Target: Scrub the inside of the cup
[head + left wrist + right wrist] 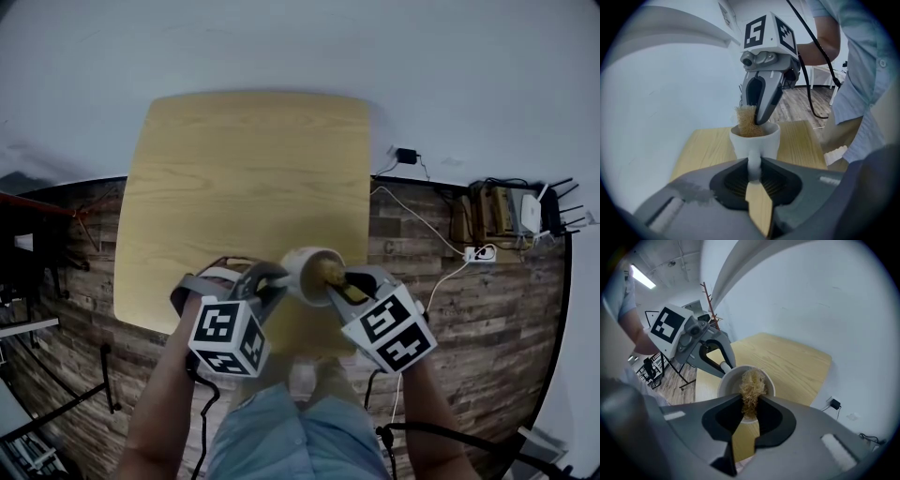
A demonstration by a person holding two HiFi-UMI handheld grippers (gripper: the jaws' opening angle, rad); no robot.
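Note:
A white cup (309, 272) hangs above the near edge of the wooden table (244, 178), tilted toward my right side. My left gripper (753, 177) is shut on the cup's handle (753, 165); the cup body (754, 139) sits just beyond its jaws. My right gripper (750, 401) is shut on a tan fibrous scrubber (752, 386), whose far end reaches inside the cup (732, 380). In the head view the scrubber (330, 271) sits at the cup's mouth, with the left gripper (277, 282) to its left and the right gripper (343, 285) to its right.
Both grippers hover over the table's near edge. Behind the table rises a white wall. On the wooden floor at the right lie cables, a power strip (479, 253) and a box of devices (511, 211). A dark rack (28, 281) stands at the left.

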